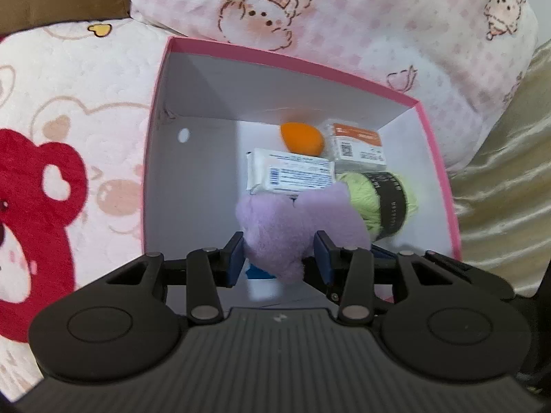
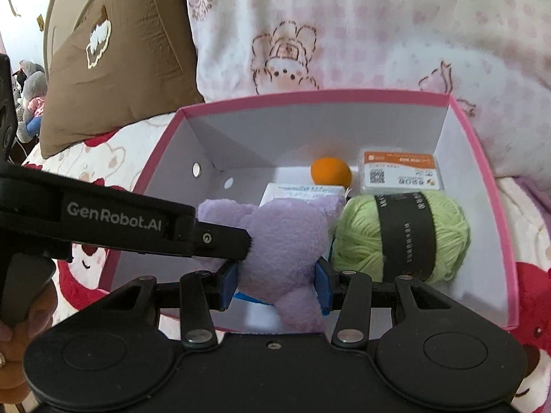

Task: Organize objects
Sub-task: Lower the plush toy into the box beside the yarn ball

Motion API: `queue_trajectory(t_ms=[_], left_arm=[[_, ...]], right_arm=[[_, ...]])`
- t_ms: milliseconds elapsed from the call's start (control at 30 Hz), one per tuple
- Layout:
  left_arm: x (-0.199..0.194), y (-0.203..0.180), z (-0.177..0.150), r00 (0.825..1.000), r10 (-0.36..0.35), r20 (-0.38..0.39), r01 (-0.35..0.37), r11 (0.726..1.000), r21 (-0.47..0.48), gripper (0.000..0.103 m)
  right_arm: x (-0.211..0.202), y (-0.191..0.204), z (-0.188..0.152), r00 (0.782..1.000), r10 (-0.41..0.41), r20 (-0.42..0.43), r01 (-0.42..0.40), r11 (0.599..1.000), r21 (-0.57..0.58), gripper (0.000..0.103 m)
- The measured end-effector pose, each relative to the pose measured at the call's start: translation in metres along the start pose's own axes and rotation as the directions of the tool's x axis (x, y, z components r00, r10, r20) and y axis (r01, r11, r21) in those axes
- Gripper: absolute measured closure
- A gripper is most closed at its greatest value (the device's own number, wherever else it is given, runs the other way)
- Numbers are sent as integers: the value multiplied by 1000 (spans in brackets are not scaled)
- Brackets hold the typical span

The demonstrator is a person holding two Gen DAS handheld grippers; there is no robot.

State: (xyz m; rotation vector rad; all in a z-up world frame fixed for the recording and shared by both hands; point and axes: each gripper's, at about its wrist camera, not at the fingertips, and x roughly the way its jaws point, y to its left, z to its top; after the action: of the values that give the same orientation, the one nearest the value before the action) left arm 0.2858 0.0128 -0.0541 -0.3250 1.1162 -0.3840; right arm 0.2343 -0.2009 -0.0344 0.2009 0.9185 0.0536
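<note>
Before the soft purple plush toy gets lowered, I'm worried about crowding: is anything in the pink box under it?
Partly. The purple plush toy hangs over a white packet, with the green yarn ball close beside it. The pink box's bare floor lies on the other side.

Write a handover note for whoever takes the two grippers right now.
Left gripper: shut on the purple plush toy, holding it over the pink box.
Right gripper: shut on the same plush toy, from the near side; the left gripper reaches in from the left in its view.
Already in the box: green yarn ball, orange ball, white packet, orange-labelled packet.
The box sits on the pink cartoon-print bedding.
Left to do: lower the toy into the free space left of the yarn, release both grippers, withdraw. Nothing else to pack is in view.
</note>
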Motion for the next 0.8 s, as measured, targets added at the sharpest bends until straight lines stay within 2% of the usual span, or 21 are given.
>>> queue_trajectory(t_ms=[267,333,500,667,733,800], left_arm=[[5,2,2,1000,-4,-29,3,1000,-29,61],[6,2,2,1000,7,-30,-8,1000,-21,65],[3,-4,-6,998,36,-54,-37,999,-4,66],[4,-6,-7,999,52,-14,-52,999,2,67],[7,-10,-6,998,60,-6,-59,997,47,68],[13,-9,-6,999,37,-16,-37,999,32,72]], right_arm=[[10,-8,2,999,-18,-45,20,998,52,52],[12,-8,2,999,-25,-39,26,999,33,52],[21,-2,0,997,-78,-26,76,995,-64,52],[24,-10,-2,999,-28,-35,26,998,-64,52],[22,-11,-3,1000,23,-16,-25,997,-80,48],[19,-13,-4,999,36,-14,-37,995,-94,45]])
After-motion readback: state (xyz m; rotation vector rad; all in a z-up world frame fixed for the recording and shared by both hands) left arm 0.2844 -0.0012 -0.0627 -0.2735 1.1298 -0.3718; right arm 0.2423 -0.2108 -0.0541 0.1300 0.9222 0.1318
